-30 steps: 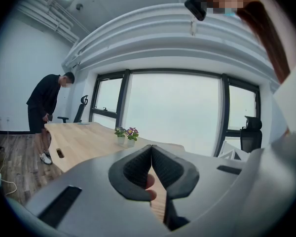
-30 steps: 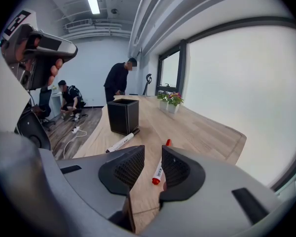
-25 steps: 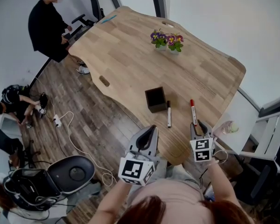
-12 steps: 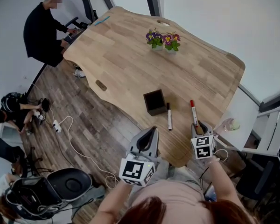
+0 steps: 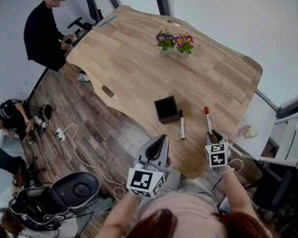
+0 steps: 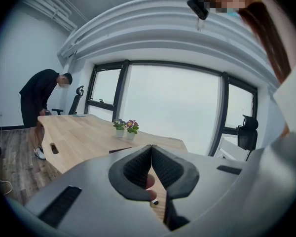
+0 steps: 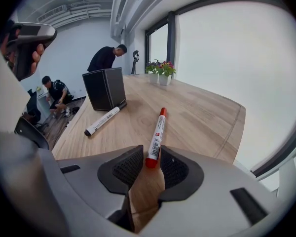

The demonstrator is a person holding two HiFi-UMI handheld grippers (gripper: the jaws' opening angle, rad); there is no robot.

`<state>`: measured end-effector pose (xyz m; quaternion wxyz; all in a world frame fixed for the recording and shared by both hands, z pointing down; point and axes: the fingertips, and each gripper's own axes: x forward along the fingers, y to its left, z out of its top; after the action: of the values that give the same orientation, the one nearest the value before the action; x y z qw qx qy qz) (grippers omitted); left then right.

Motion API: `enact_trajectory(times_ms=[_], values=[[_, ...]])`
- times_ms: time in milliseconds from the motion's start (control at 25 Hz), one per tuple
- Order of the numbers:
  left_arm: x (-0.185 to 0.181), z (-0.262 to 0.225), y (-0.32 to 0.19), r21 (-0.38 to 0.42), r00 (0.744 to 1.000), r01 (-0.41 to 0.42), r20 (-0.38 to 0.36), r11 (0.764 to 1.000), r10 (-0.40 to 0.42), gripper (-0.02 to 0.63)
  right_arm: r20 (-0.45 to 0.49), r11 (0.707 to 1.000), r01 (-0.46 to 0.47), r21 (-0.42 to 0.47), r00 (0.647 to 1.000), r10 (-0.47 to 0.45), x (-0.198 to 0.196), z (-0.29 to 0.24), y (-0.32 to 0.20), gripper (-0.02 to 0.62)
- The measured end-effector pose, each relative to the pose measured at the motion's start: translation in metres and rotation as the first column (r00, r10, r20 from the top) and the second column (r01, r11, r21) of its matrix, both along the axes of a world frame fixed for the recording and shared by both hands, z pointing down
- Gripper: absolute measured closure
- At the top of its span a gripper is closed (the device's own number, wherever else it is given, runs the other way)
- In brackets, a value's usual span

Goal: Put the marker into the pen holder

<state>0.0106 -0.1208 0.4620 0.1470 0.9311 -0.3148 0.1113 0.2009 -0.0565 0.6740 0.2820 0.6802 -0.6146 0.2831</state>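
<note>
A red marker [image 5: 207,119] lies on the wooden table [image 5: 139,58] near its front right edge. My right gripper [image 5: 212,133] rests at the marker's near end. In the right gripper view that red end [image 7: 156,135] lies between the jaws of the right gripper [image 7: 151,159], which are opening, and the pads do not press on it. A black-capped white marker [image 5: 182,124] [image 7: 105,119] lies beside the black square pen holder [image 5: 166,108] [image 7: 104,89]. My left gripper [image 5: 161,139] [image 6: 151,152] hovers off the table's front edge, its jaws shut on nothing.
Two small flower pots [image 5: 175,41] stand at the table's far side. A person in black [image 5: 44,29] stands by the far left corner, another sits on the floor [image 5: 10,115]. A grey device and bag [image 5: 64,192] and a cable [image 5: 77,143] lie on the floor.
The right gripper has stayed at the red marker's near end, drifting slightly right. The left gripper has not moved. The head view has shifted a little.
</note>
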Motion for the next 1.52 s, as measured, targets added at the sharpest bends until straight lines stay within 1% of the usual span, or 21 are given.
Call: enact_trajectory(times_ms=[200,400,760,920,1240,1520], values=[[-0.004,0.001,-0.004,-0.003,1.0,0.01,-0.009,1.0,-0.01,0.604,0.03,1.0,-0.02,-0.001,0.999,0.02,-0.003,0.0,0.0,0.529],[-0.008,0.002,-0.008,-0.001,1.0,0.019,-0.006,1.0,-0.019,0.604,0.037,1.0,-0.027,0.004,0.999,0.027,-0.001,-0.001,-0.001,0.535],[-0.016,0.002,-0.012,0.018,0.999,0.035,0.005,0.999,-0.035,0.604,0.019,0.997,-0.026,0.077,1.0,0.025,-0.001,-0.028,-0.007,0.535],[-0.021,0.001,-0.014,0.017,0.999,0.051,-0.008,0.999,-0.051,0.604,0.011,0.994,-0.021,0.11,1.0,0.02,-0.002,-0.043,-0.009,0.535],[-0.03,-0.002,-0.019,0.027,0.996,0.084,-0.018,0.996,-0.083,0.604,-0.007,0.987,0.009,0.162,1.0,-0.008,-0.008,-0.072,-0.013,0.535],[-0.032,-0.006,-0.017,0.049,0.997,0.081,-0.01,0.996,-0.08,0.604,-0.016,0.978,0.064,0.2,0.998,-0.062,-0.019,-0.097,-0.018,0.535]])
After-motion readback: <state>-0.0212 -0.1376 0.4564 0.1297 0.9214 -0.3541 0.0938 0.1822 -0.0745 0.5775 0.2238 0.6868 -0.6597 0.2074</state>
